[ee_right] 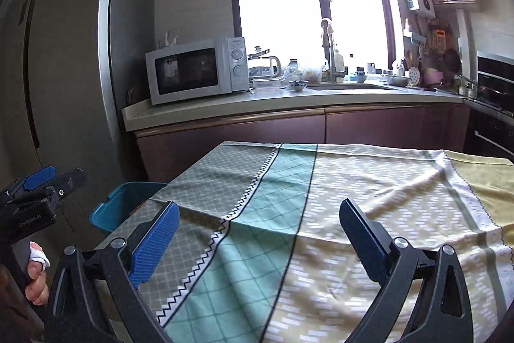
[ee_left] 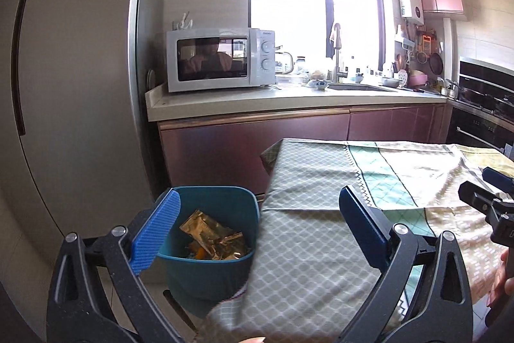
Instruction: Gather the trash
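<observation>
Blue pads of the left gripper (ee_left: 258, 225) stand wide apart and empty, near edge of frame, over the teal trash bin (ee_left: 210, 198) tucked at the table's left side, likely so scraps drop straight in; gold wrappers (ee_left: 210, 233) lie inside. Right gripper (ee_right: 258, 241), also spread and empty, hovers above the patterned tablecloth (ee_right: 321, 214), no trash visible there. Bin's base is cut off, its right rim hidden by cloth.

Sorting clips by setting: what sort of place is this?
A home kitchen, most likely: a microwave on the counter, a sink tap under the window, and a cloth-covered table beside a trash bin.
</observation>
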Tool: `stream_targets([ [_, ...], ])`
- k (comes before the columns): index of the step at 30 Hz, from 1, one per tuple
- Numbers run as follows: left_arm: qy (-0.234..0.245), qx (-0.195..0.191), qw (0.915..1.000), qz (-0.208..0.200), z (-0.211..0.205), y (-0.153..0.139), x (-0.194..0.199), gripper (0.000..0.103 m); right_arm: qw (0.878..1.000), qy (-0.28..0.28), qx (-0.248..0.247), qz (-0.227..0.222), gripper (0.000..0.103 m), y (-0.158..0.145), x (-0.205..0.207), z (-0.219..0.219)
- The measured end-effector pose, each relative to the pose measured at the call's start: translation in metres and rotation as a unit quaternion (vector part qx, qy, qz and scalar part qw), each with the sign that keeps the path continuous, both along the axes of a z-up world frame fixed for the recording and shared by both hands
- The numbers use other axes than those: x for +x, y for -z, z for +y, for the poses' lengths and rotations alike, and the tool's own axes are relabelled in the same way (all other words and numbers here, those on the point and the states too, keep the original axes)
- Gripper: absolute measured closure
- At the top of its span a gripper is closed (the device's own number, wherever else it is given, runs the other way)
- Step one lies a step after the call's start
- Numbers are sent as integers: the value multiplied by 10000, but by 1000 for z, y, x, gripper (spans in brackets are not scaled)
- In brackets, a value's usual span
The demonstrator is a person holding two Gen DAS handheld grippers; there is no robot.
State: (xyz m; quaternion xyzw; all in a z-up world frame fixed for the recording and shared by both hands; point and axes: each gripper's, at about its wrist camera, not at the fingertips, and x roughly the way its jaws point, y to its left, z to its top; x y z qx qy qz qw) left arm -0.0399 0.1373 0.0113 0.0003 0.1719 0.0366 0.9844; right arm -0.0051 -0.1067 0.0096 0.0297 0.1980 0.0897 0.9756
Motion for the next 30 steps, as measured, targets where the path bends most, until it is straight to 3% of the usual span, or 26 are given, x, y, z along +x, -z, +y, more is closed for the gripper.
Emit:
stream_targets([
  [13, 154, 161, 9994, -247, -47, 3, -10, 6, 9969, 712, 14, -334, 6, 0, -39, -53],
  [30, 133, 136, 9992, -347, -54, 1, -14, 6, 9957, 798, -21, -477, 7, -2, -51, -63],
])
